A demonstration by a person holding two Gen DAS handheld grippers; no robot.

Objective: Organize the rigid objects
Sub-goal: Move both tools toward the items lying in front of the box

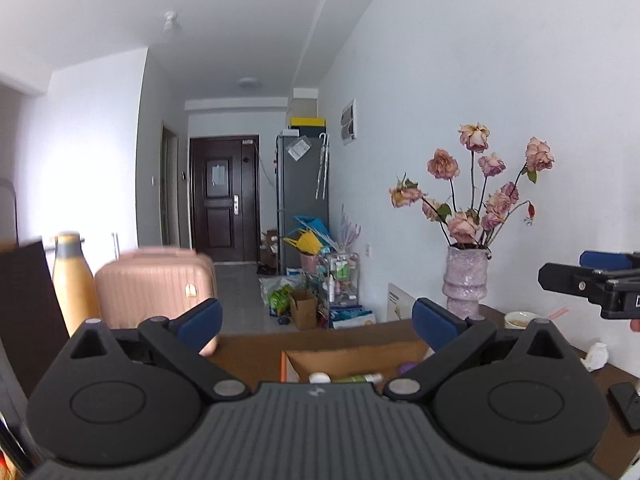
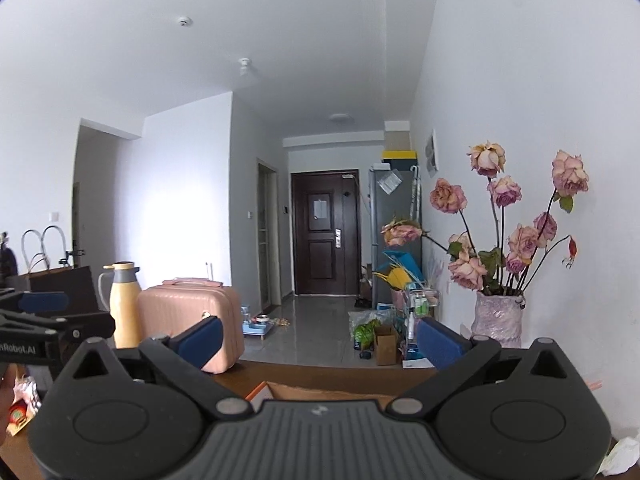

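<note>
Jaws of the left gripper [image 1: 316, 322] and right gripper [image 2: 318, 338] both stand wide, nothing between them; the box [image 1: 352, 356] lies just below, mid-tabletop, bottles inside; I'd tip both down before reaching, keeping clear of the vase [image 1: 466, 284] at the far edge.

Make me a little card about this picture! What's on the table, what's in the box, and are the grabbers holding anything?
table: brown wooden table
box: open cardboard box, holding a white-capped bottle and a green tube
left of box: yellow flask, pink hard-shell suitcase
right of box: pale purple vase of dried pink roses
left gripper: open, empty
right gripper: open, empty
</note>
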